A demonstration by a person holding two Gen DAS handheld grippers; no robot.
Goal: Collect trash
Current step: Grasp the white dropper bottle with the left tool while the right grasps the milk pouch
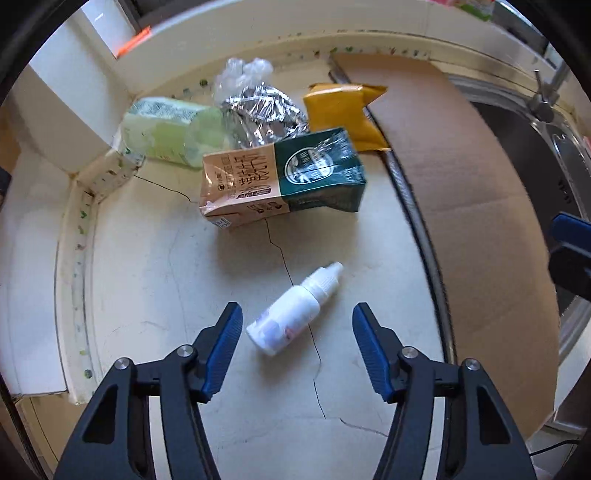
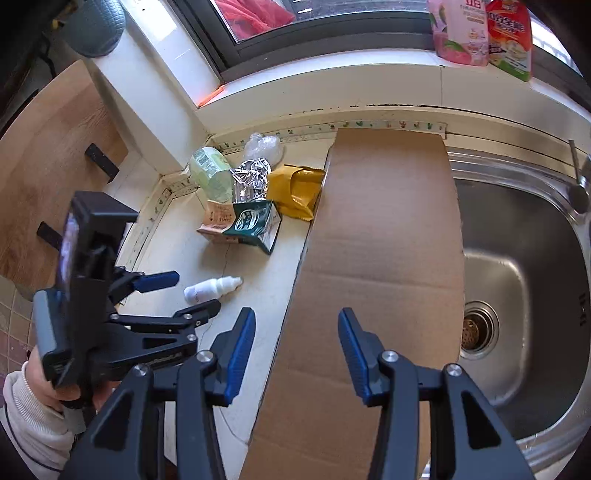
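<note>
Where the cracked cream desk (image 1: pixel 147 258) meets its taped corner, trash lies heaped: carton (image 1: pixel 280 177), foil (image 1: pixel 262 110), yellow pouch (image 1: pixel 343 114). Nearer, a dropper bottle (image 1: pixel 291 314) lies between the left hand-held gripper's (image 1: pixel 297 321) released jaws, untouched. From the right wrist, the right hand-held gripper (image 2: pixel 297 332) hangs open over cardboard (image 2: pixel 384 240) beside a steel sink (image 2: pixel 524 266) under a window (image 2: pixel 332 14).

Bright daylight, heavy fisheye curve, slight motion blur.
Light enters through the dark-framed window (image 2: pixel 295 33) above the counter, with glare on the crumpled silver foil wrapper (image 1: pixel 264 110) and the stainless steel sink basin (image 2: pixel 524 266). The small white plastic dropper bottle (image 1: pixel 295 308) casts a soft shadow. Both views go black at the corners, and the edges look smeared.
</note>
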